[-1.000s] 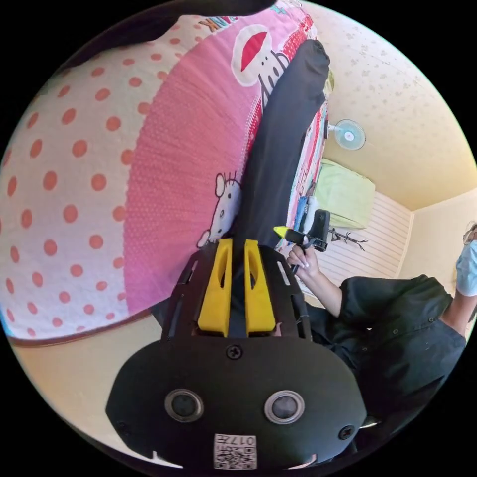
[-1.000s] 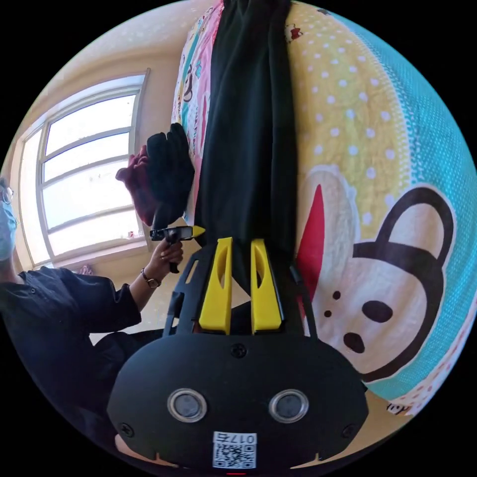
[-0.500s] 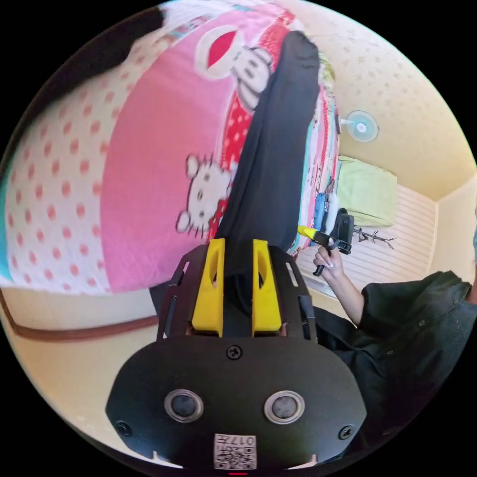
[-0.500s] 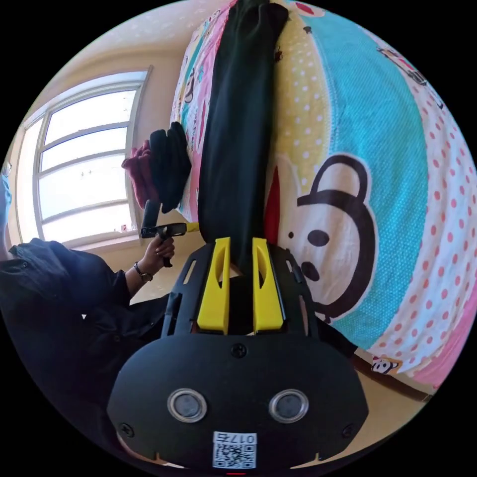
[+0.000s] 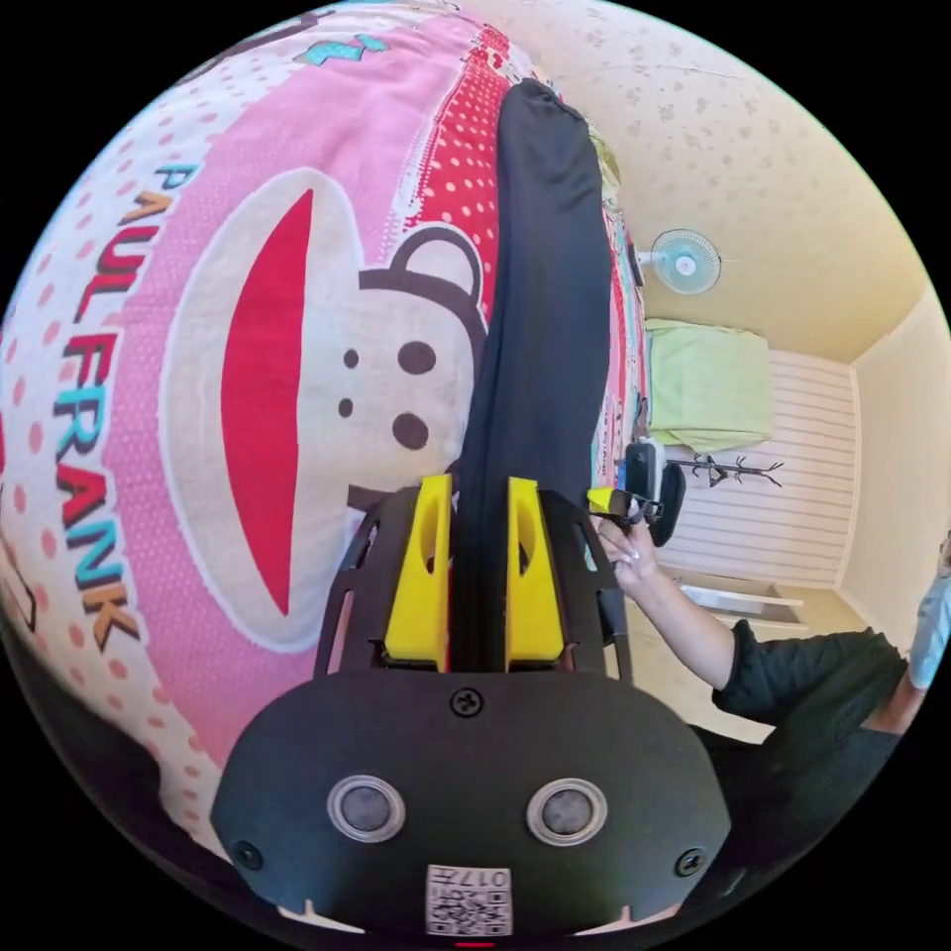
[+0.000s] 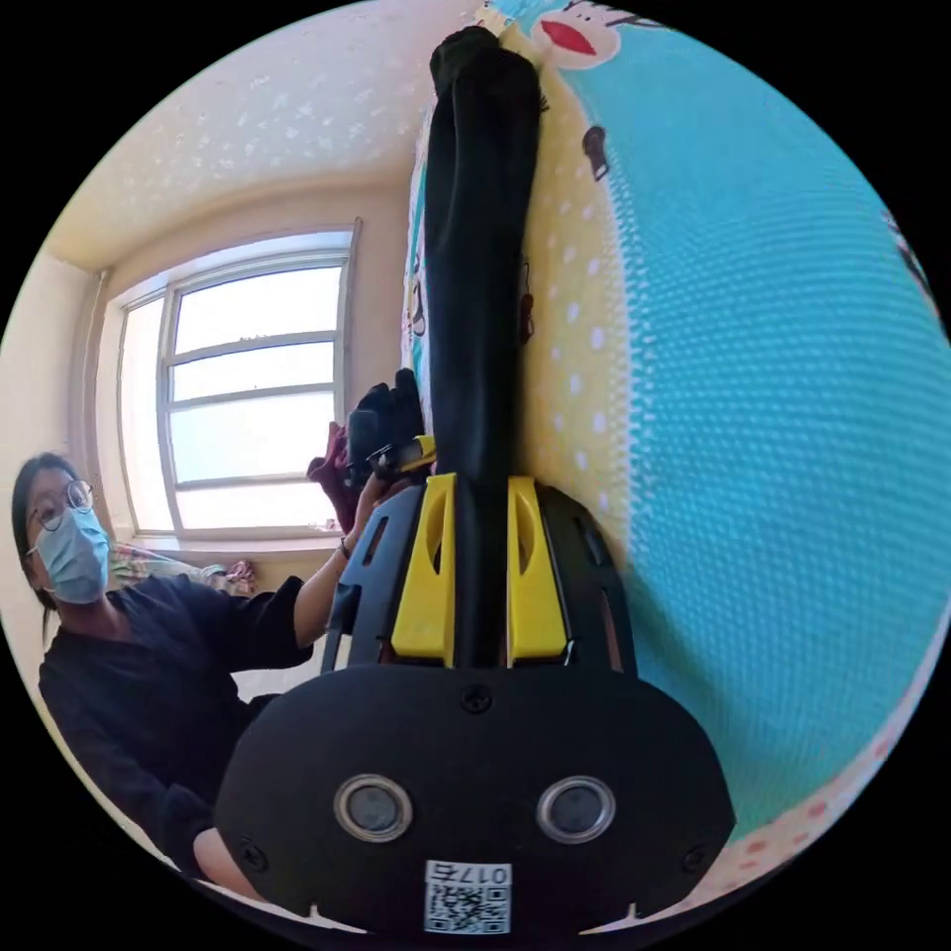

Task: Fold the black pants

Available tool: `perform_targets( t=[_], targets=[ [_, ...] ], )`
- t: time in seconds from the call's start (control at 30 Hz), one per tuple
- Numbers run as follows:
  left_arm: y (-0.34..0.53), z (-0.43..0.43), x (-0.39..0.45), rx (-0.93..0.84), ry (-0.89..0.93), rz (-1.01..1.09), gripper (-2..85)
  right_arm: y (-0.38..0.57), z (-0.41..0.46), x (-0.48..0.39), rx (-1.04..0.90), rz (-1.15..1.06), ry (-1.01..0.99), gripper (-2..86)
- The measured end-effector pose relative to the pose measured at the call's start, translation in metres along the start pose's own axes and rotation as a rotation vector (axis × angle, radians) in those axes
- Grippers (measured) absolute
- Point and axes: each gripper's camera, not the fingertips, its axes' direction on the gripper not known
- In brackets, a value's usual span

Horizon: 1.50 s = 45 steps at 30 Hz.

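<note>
The black pants (image 5: 540, 327) are soft, matt cloth, smooth and unshiny. Under them the bedsheet (image 5: 297, 327) is printed woven cotton with a fine rough grain. Each hand-held gripper (image 6: 474, 580) has matt yellow plastic jaws on black plastic.

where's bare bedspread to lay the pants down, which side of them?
Left gripper view: pink bedspread left of the black pants is bare. Right gripper view: turquoise patch right of them is bare too. Crowded: dark clothes pile by the window.
</note>
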Motion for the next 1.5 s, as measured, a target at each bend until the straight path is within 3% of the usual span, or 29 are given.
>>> perform_targets(
  t=[0.1,0.23,0.4,0.63,0.77,1.0,1.1,1.2,1.5],
  targets=[
    [0.024,0.013,-0.015,-0.018,0.228,-0.034,9.5,0.015,0.005,-0.005,0.027,0.005,-0.012,6.6],
    [0.058,0.038,-0.010,-0.061,0.397,-0.047,5.7,0.066,-0.014,-0.019,0.146,-0.012,-0.184,3.3],
    [0.130,0.004,0.069,0.095,0.624,0.196,4.9,0.126,-0.051,-0.089,0.138,-0.124,-0.198,1.5],
    [0.214,-0.028,0.223,0.083,0.691,0.493,4.7,0.224,-0.126,-0.240,0.092,-0.410,-0.287,0.2],
    [0.251,-0.049,0.326,0.091,0.670,0.711,4.6,0.276,-0.173,-0.346,0.049,-0.652,-0.228,0.0],
    [0.281,-0.070,0.459,0.271,0.695,0.969,4.6,0.333,-0.238,-0.491,0.033,-1.026,-0.192,-0.1],
    [0.269,-0.059,0.474,0.365,0.638,0.917,4.5,0.337,-0.260,-0.526,0.052,-1.105,-0.098,-0.2],
    [0.235,-0.029,0.453,0.411,0.528,0.706,4.4,0.309,-0.272,-0.516,0.069,-1.004,0.019,-0.2],
    [0.112,0.076,0.351,0.415,0.238,0.310,4.3,0.162,-0.260,-0.392,0.004,-0.627,0.249,-0.2]
  ],
)
